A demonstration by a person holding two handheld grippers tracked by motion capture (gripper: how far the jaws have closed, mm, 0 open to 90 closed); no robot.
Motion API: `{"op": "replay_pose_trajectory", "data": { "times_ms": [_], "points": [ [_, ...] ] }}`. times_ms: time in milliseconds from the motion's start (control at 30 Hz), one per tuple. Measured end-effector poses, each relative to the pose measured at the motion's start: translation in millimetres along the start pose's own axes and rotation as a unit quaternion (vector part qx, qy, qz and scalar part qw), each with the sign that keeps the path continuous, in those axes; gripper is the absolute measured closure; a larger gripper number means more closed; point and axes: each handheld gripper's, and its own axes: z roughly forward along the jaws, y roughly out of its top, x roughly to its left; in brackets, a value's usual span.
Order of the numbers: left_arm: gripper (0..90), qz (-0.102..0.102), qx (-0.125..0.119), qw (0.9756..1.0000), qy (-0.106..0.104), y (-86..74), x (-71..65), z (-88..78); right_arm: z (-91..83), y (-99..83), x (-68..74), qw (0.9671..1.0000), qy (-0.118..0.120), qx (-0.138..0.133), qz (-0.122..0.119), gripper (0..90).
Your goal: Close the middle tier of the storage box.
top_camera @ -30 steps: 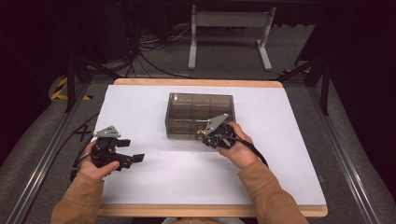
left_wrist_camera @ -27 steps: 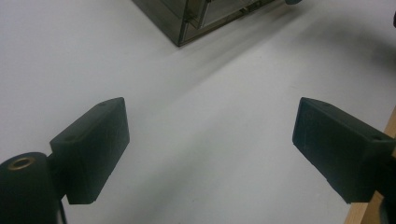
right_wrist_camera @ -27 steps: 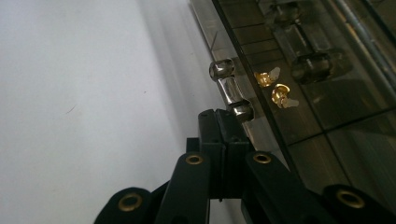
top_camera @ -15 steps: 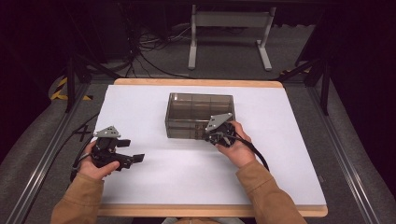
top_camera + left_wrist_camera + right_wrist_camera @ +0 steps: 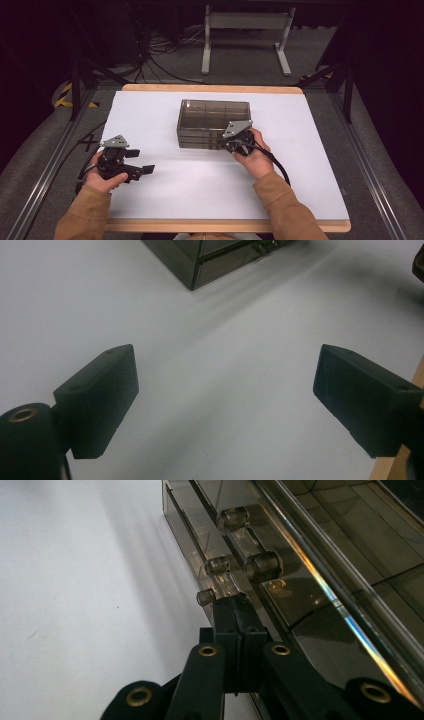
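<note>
Two grippers are in my hands over the white table (image 5: 165, 200). Nearest the near edge, toward the left side, my left hand (image 5: 102, 175) holds the left gripper (image 5: 142, 171) low over the white top, pointing toward the table's middle. Its jaws stand wide apart with nothing between them; in the left gripper view I see only bare white surface in the gap, and a strip of the wooden edge (image 5: 395, 465) beside one jaw. A black cable (image 5: 82, 150) trails from it off the left edge.

Farther in, right of centre, my right hand (image 5: 255, 157) holds the right gripper (image 5: 226, 145) against the near face of the smoky clear drawer box (image 5: 212, 112), at that face's right end. In the right gripper view its jaws are pressed together, and their tips sit at a small clear knob (image 5: 206, 597) on the lowest drawer front; I cannot tell whether the handle bar is pinched between them or only touched. Two more clear knobs (image 5: 264, 566) stand on the drawer fronts above it.

That drawer box stands in the middle of the table, a little toward the far edge, with its drawers facing me. Its top (image 5: 350, 540) shows divided compartments through the tinted plastic.
</note>
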Motion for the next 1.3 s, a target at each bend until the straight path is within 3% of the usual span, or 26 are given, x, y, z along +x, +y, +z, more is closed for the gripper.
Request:
{"op": "replay_pose_trajectory", "data": {
  "times_ms": [400, 633, 700, 967, 1300],
  "points": [
    [11.3, 0.001, -0.002, 1.0, -0.003, 0.7, 0.8, -1.2, -19.1, 7.9, 6.4, 0.9998, 0.019, -0.001, -0.004, 81.6],
    [11.3, 0.0, -0.003, 1.0, -0.003, 0.9, 0.8, -1.8, -36.9, 8.7, 9.0, 0.9984, 0.051, -0.013, 0.021, 62.9],
    [11.3, 0.001, -0.002, 1.0, -0.005, 1.5, 1.1, -1.5, -41.7, 6.3, 9.1, 0.9977, 0.057, -0.016, 0.033, 56.0],
    [11.2, 0.007, 0.002, 0.9999, -0.012, 5.1, 1.0, 0.7, -58.3, -7.5, 5.0, 0.9965, 0.065, -0.012, 0.051, 43.4],
    [11.1, 0.01, 0.007, 0.9998, -0.016, 6.3, 1.6, 0.2, -73.4, -24.9, -0.6, 0.9961, 0.058, -0.005, 0.066, 35.8]
  ]
}}
